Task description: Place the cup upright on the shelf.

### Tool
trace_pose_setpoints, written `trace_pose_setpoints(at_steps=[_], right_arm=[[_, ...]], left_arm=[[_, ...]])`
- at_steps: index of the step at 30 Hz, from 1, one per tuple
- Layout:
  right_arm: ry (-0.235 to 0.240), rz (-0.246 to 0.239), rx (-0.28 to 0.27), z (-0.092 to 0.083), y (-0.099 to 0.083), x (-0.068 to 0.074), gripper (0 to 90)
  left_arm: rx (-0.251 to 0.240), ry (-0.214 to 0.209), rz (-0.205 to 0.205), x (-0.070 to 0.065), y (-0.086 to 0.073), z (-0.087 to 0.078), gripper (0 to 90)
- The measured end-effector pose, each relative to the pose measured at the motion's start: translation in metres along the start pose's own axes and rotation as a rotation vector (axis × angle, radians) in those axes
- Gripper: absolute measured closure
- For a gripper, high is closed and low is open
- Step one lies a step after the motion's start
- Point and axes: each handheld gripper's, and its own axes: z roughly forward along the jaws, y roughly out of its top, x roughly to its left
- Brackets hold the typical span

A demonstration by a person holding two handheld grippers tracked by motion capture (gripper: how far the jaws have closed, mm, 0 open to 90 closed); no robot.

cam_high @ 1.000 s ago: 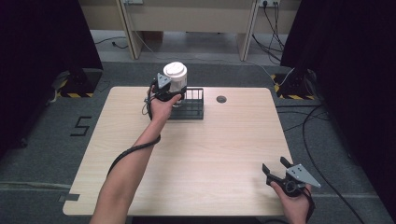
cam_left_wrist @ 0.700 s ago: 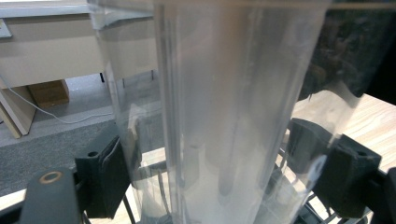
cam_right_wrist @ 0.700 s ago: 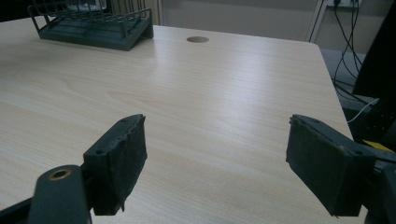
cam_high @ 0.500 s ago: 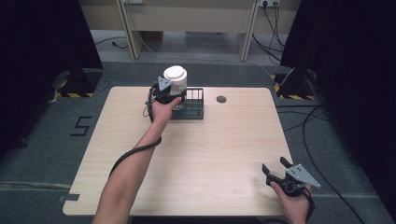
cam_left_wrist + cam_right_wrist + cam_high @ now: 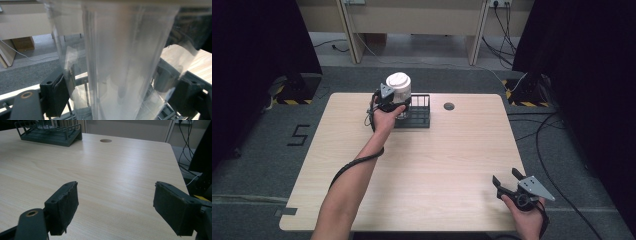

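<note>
A clear plastic container (image 5: pixel 398 89) with a white lid is held upright over the left end of a dark wire rack (image 5: pixel 418 114) at the back of the table. My left gripper (image 5: pixel 392 104) is shut on its clear wall. In the left gripper view the container (image 5: pixel 125 62) stands between the two black pads (image 5: pixel 56 96), with rack bars just below. My right gripper (image 5: pixel 504 176) hovers near the front right corner of the table, open with nothing between its fingers (image 5: pixel 63 207). From there the rack (image 5: pixel 50 133) shows far off.
The light wooden table (image 5: pixel 437 160) has a round cable hole (image 5: pixel 449 106) right of the rack, also seen as the hole (image 5: pixel 106 140) in the right gripper view. Cables and desk legs lie on the floor beyond the far edge.
The left gripper has lowered the container slightly toward the rack. The right gripper has stayed where it was.
</note>
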Motion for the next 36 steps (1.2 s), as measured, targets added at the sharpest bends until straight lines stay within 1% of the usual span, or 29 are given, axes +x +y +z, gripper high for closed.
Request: trace_pose_setpoints(at_steps=[3,10,12,13,18,22,27,29,30,33,35,36], right_arm=[[-0.004,-0.009,-0.001,0.0,0.0,0.0,20.7],[-0.002,-0.009,0.002,0.0,0.0,0.001,20.7],[-0.002,-0.008,0.002,0.0,0.0,0.001,20.7],[-0.002,-0.006,0.002,0.0,0.0,0.001,20.7],[-0.001,-0.002,0.003,0.0,0.0,0.001,20.7],[0.0,-0.007,0.007,0.0,0.0,0.001,20.7],[-0.001,-0.006,0.006,0.0,0.0,0.001,20.7],[-0.001,-0.003,0.005,0.0,0.0,0.001,20.7],[-0.001,-0.003,0.005,0.0,0.0,0.001,20.7],[-0.001,-0.006,0.007,0.0,0.0,0.002,20.7],[-0.002,-0.007,0.007,0.0,0.0,0.002,20.7],[-0.002,-0.007,0.007,0.0,0.0,0.002,20.7]], left_arm=[[0.003,-0.005,-0.004,0.001,0.0,0.0,16.5],[0.003,-0.01,-0.002,0.001,-0.001,-0.001,16.2],[0.002,-0.005,0.011,0.001,-0.001,-0.001,15.9],[0.002,0.001,0.032,0.0,-0.002,-0.001,14.5],[0.007,0.0,0.03,0.001,-0.003,-0.004,14.5],[0.007,-0.001,0.036,0.0,0.001,-0.01,14.5],[0.005,-0.001,0.015,-0.001,0.004,-0.017,14.5],[0.0,-0.001,0.022,-0.001,0.003,-0.023,14.5],[0.0,-0.001,0.022,-0.001,0.003,-0.023,14.5],[-0.003,-0.005,0.039,-0.002,0.004,-0.029,14.5],[-0.012,-0.009,0.042,-0.002,0.005,-0.036,14.5],[-0.012,-0.009,0.042,-0.002,0.005,-0.036,14.5]])
